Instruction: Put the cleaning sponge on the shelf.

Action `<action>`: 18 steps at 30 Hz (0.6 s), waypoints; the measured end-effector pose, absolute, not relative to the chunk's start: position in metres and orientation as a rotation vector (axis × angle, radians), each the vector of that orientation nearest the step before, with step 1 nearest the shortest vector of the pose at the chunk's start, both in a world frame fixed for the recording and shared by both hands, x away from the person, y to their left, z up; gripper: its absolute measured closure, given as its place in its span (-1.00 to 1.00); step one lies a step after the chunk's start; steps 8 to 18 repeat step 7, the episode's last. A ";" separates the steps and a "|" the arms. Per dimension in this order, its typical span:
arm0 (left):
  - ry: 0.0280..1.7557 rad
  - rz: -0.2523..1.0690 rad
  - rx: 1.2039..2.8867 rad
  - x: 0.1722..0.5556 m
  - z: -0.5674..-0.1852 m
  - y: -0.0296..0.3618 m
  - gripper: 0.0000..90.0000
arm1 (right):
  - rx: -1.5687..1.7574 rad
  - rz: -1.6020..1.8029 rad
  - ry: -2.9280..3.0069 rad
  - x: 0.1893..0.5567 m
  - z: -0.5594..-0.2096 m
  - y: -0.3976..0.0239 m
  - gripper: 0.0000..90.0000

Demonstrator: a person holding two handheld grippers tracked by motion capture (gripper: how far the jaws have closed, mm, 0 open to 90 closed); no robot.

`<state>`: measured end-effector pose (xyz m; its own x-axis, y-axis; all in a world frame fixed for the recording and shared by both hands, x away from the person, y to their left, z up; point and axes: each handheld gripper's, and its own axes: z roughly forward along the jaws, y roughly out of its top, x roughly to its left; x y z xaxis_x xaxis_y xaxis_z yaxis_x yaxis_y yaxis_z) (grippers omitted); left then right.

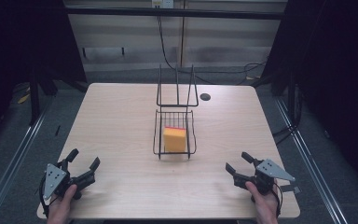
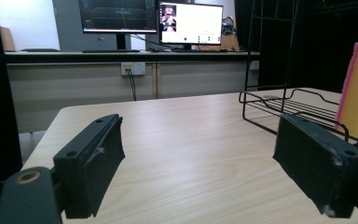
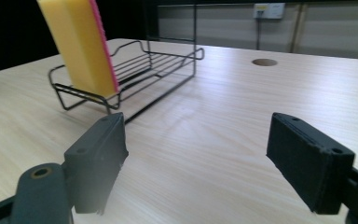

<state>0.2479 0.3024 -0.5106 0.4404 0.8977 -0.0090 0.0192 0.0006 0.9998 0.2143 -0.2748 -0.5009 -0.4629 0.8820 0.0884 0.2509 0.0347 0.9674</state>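
Left gripper (image 1: 85, 164) sits at the near-left corner of the table (image 1: 121, 121), held low in the person's left hand (image 1: 63, 203), jaws spread wide w/ nothing between them; in the left gripper view both pads frame bare wood, so it looks parked in a ready pose rather than mid-grab. It points in toward the table's middle, prob. so a straight push forward would bring it to the rack. Centre of the table: a black wire rack (image 1: 174, 133) w/ a tall wire back (image 1: 177, 88) rising at its far end. The yellow sponge (image 1: 175, 139) w/ a pink scrub face stands on edge inside the rack's tray, toward the near end, leaning a bit; the wire rails seem to keep it from tipping flat, which leaves its broad faces free for a pinch from either side. A round cable hole (image 1: 205, 97) lies just right of the rack's back. Right gripper (image 1: 239, 164), in the person's right hand (image 1: 265, 205) at the near-right corner, mirrors the left: jaws fully apart, empty, aimed in at the rack. Both tools are well apart from the sponge, approx. equally far, so either could go first.
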 end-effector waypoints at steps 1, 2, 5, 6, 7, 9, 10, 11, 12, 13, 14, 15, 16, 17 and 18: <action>0.881 0.855 1.402 0.248 -0.511 0.302 -0.66 | 1.156 1.452 1.748 0.214 -0.502 -0.275 -0.57; 0.884 0.853 1.396 0.248 -0.511 0.302 -0.66 | 1.162 1.454 1.736 0.214 -0.504 -0.276 -0.57; 0.884 0.853 1.396 0.248 -0.511 0.302 -0.66 | 1.171 1.462 1.708 0.212 -0.506 -0.276 -0.57; 0.885 0.853 1.398 0.248 -0.511 0.302 -0.66 | 1.169 1.464 1.705 0.211 -0.506 -0.277 -0.57; 0.883 0.854 1.398 0.248 -0.511 0.302 -0.66 | 1.172 1.464 1.699 0.212 -0.506 -0.278 -0.58; 0.883 0.854 1.398 0.248 -0.511 0.302 -0.66 | 1.172 1.464 1.699 0.212 -0.506 -0.278 -0.58; 0.883 0.854 1.398 0.248 -0.511 0.302 -0.66 | 1.172 1.464 1.699 0.212 -0.506 -0.278 -0.58; 0.883 0.854 1.398 0.248 -0.511 0.302 -0.66 | 1.172 1.464 1.699 0.212 -0.506 -0.278 -0.58; 0.883 0.854 1.398 0.248 -0.511 0.302 -0.66 | 1.172 1.464 1.699 0.212 -0.506 -0.278 -0.58; 0.883 0.854 1.398 0.248 -0.511 0.302 -0.66 | 1.172 1.464 1.699 0.212 -0.506 -0.278 -0.58; 0.883 0.854 1.398 0.248 -0.511 0.302 -0.66 | 1.172 1.464 1.699 0.212 -0.506 -0.278 -0.58; 0.883 0.854 1.398 0.248 -0.511 0.302 -0.66 | 1.172 1.464 1.699 0.212 -0.506 -0.278 -0.58; 0.883 0.854 1.398 0.248 -0.511 0.302 -0.66 | 1.172 1.464 1.699 0.212 -0.506 -0.278 -0.58; 0.883 0.854 1.398 0.248 -0.511 0.302 -0.66 | 1.172 1.464 1.699 0.212 -0.506 -0.278 -0.58; 0.883 0.854 1.398 0.248 -0.511 0.302 -0.66 | 1.172 1.464 1.699 0.212 -0.506 -0.278 -0.58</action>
